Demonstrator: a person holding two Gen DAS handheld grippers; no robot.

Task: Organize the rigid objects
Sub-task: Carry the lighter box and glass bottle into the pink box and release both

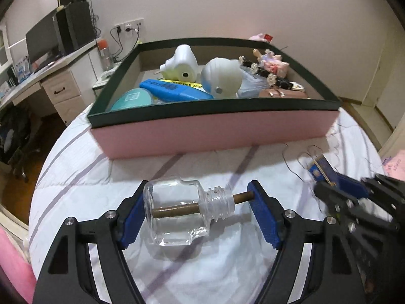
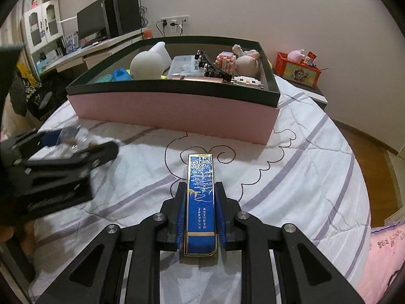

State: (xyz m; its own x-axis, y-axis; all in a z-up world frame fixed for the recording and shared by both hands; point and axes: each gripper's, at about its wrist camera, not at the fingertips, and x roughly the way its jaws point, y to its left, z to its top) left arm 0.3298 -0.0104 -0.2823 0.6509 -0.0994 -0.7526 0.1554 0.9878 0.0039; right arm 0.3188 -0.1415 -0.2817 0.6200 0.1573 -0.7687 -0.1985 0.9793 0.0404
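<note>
Bedroom, white quilt w/ lilac stripes; pink box w/ dark rim at far side, already part-filled w/ toys etc. Left tongs: jaws fairly wide, straddling clear glass bottle w/ brown stick, lying on quilt; pads look to touch both ends, grip not certain. Right tongs: narrow, clamped on blue-gold slim box. Step: pick-up. Next, by my reckoning: firm the bottle grip, carry both over rim.

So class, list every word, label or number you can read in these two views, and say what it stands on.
None can be read.
Narrow blue and gold box: gold characters, too blurred.
Blue plastic case in the pink storage box: embossed marks, illegible.
Yellow strip: black print, too small.
</note>
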